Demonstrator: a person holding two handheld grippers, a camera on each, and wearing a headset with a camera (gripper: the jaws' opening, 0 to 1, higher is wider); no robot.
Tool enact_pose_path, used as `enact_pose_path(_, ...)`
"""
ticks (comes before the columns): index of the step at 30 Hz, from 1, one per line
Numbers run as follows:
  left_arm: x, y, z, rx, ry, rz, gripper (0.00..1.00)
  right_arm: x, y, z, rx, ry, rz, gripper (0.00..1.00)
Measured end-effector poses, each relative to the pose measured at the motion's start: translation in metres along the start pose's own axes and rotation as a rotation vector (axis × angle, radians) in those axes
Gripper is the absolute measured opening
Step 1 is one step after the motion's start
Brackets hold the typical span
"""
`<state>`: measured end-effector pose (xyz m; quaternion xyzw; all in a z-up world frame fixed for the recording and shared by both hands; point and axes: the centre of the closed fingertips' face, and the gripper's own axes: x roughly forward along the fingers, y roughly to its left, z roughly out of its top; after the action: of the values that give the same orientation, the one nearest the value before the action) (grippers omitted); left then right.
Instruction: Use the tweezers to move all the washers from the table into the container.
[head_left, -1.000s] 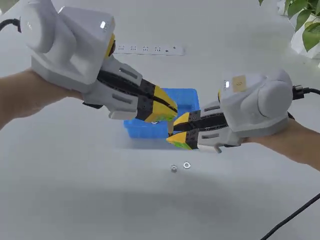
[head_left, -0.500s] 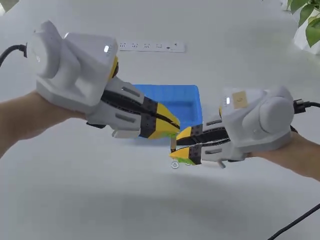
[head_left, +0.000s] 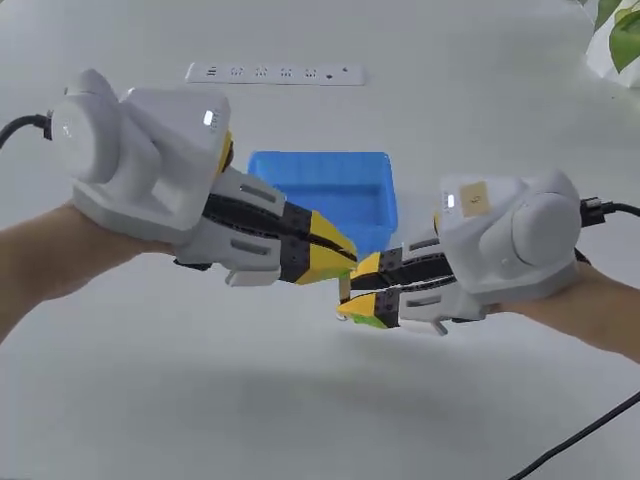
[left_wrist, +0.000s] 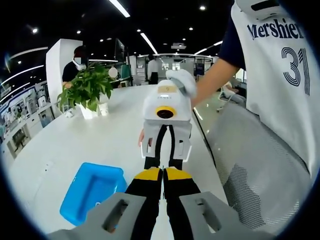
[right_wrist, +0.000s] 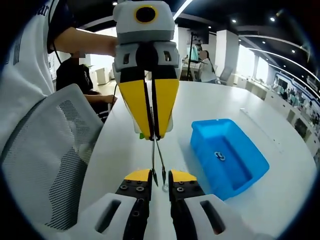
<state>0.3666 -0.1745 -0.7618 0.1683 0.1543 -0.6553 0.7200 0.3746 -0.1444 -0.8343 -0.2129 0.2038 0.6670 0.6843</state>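
Left gripper (head_left: 348, 256): jaws clamped on the tweezers (right_wrist: 156, 150), whose tips point toward the opposite gripper.
Right gripper (head_left: 350, 303): jaws narrowly apart, flanking the tweezer tips; contact cannot be told.
Washers: one washer (right_wrist: 218, 156) lies inside the blue container (head_left: 365, 195); a second washer (right_wrist: 165, 189) lies on the table (head_left: 200, 400), just beside the tweezer tips.
Container: on the table, just beyond both grippers.

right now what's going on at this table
A person works two handheld grippers over a white table. The left gripper is shut on the tweezers, whose tips hang between the right gripper's narrowly parted jaws. The blue container sits beyond them, with one washer already inside.
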Motion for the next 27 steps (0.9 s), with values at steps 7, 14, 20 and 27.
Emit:
enact_pose_path(7,0.003,0.007,-0.008,-0.018,0.002,0.012,0.05,0.002,-0.002,-0.006,0.017,0.0,0.004,0.14)
enact_pose_path(14,0.006,0.009,-0.013,-0.021,0.011,0.014,0.05,0.004,-0.004,-0.008,0.031,-0.008,0.003,0.14)
enact_pose_path(20,0.008,0.011,-0.014,-0.021,0.01,0.017,0.05,0.008,-0.002,-0.011,0.037,-0.007,0.01,0.14)
enact_pose_path(27,0.006,0.012,-0.018,-0.019,0.021,0.023,0.05,0.01,-0.002,-0.014,0.044,-0.004,0.012,0.14)
